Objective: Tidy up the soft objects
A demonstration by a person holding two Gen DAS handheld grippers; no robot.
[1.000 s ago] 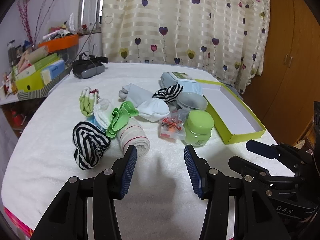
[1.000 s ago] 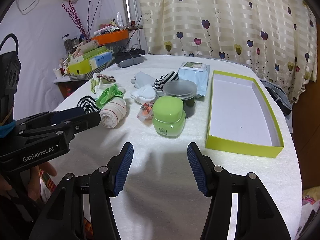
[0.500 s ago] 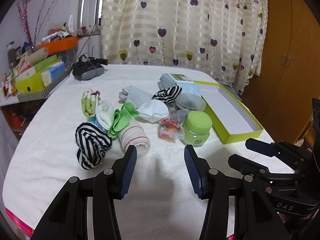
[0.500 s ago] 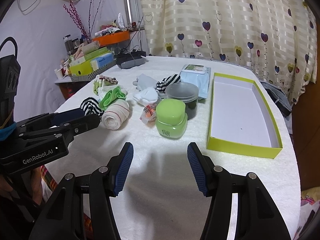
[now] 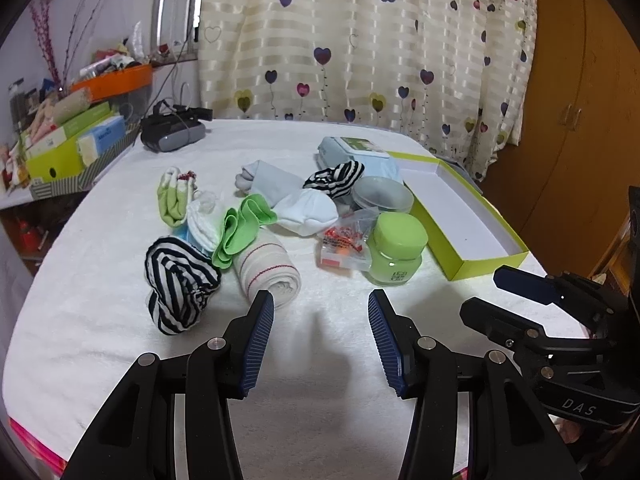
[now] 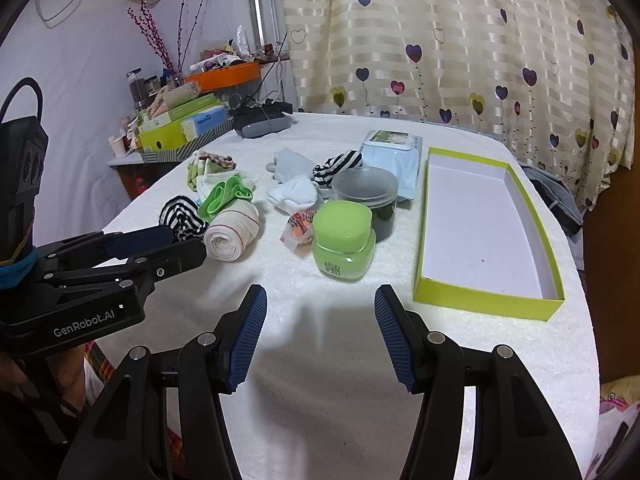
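A heap of soft things lies mid-table: a black-and-white striped sock bundle (image 5: 178,282), a rolled cream cloth with red lines (image 5: 268,270), a green sock (image 5: 240,228), white socks (image 5: 306,212) and a second striped piece (image 5: 336,178). An empty lime-green box (image 6: 486,232) with a white inside sits to the right. My left gripper (image 5: 321,304) hovers open just in front of the cream roll, holding nothing. My right gripper (image 6: 321,296) is open over bare cloth in front of the green jar (image 6: 344,246).
A clear lidded container (image 6: 366,200), a snack packet (image 6: 298,228) and a wipes pack (image 6: 394,152) sit among the socks. A headset (image 5: 172,132) rests at the far left. Cluttered boxes (image 5: 68,148) stand on a side shelf. Curtain behind, wooden wardrobe (image 5: 580,120) at right.
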